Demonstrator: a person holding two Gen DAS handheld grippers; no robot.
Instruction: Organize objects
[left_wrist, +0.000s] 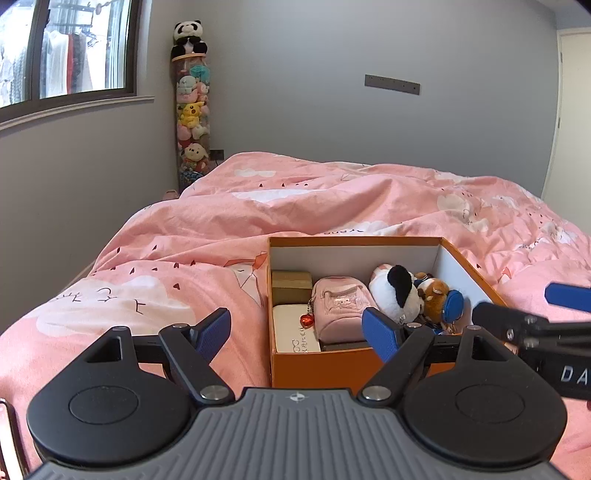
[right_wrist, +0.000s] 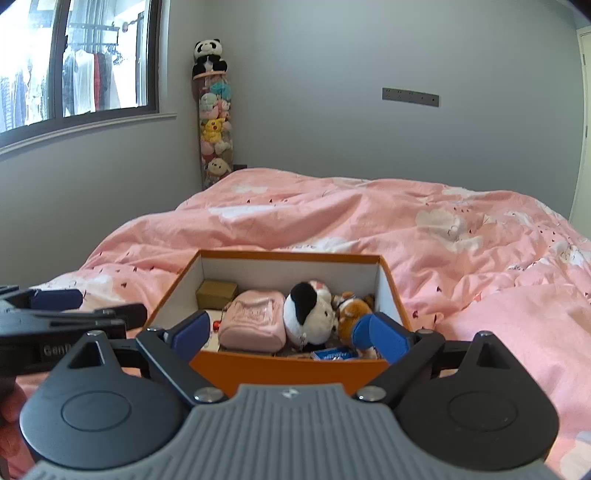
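Inside orange box (right_wrist: 288, 363), pink pouch (right_wrist: 253, 323), plush toys (right_wrist: 308, 315), both tongs (left_wrist: 297, 334) (right_wrist: 290, 332) spread wide, empty

- Your left tongs (left_wrist: 299, 334): matt black plastic arms, bright metal pivot screws, blue pads with a fine rough texture; grey ribbed housing behind.
- Your right tongs (right_wrist: 291, 334): same matt black plastic, same blue pads.
- Orange box (right_wrist: 295, 367): smooth matt card outside, plain white card inside.
- Duvet (left_wrist: 184, 240) on the bed: soft pink printed cloth, matt, creased.
- Pink pouch (right_wrist: 253, 325): matt cloth; you can see a clear glossy front panel in the left view.
- Black-and-white plush (right_wrist: 308, 314): fuzzy pile.
- Brown plush (left_wrist: 436, 299): short fuzzy pile.
- Small brown carton (left_wrist: 291, 286): dull card.
- Red heart charm (left_wrist: 306, 320): glossy, on a metal bead chain.
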